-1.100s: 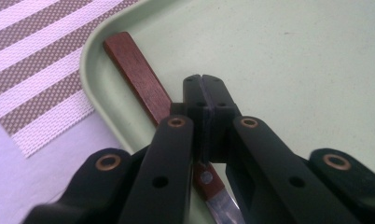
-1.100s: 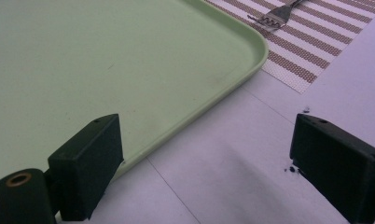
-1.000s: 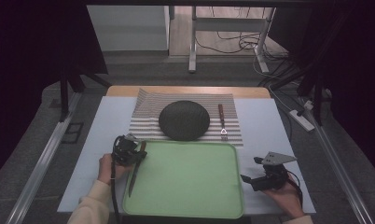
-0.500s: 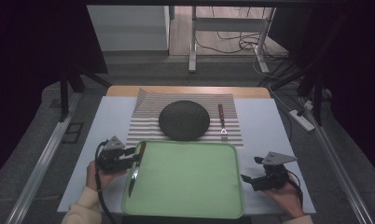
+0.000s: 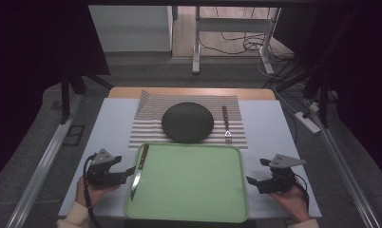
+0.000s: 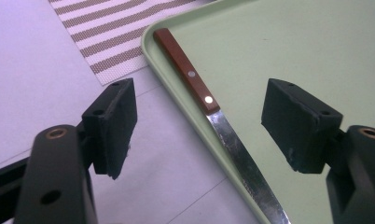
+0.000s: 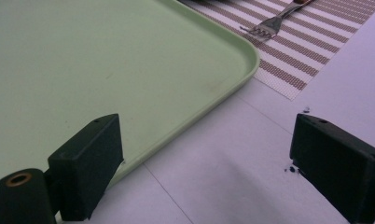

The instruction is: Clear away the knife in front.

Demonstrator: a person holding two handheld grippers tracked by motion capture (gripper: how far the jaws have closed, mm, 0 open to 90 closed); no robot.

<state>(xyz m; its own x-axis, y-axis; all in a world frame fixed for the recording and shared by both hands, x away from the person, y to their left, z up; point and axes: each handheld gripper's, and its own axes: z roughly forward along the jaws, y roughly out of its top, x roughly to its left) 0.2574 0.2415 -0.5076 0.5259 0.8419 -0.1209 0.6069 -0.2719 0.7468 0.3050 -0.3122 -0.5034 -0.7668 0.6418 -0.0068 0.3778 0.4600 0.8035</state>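
A wooden-handled steel knife (image 5: pixel 139 170) lies along the left rim of the pale green plastic tray (image 5: pixel 189 213) at the tabletop's near edge. The left gripper (image 5: pixel 125 172) sits just beside it, jaws spread wide and holding nothing; the right gripper (image 5: pixel 253 181) rests off the tray's right edge, likewise released. The knife looks delivered. Judging by the layout, the metal fork (image 5: pixel 225 123) on the striped woven placemat (image 5: pixel 144 126), right of the dark round plate (image 5: pixel 187 121), probably comes next, calling for a forward reach.

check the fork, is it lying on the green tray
No, the fork lies on the striped placemat beside the dark plate, beyond the green tray.
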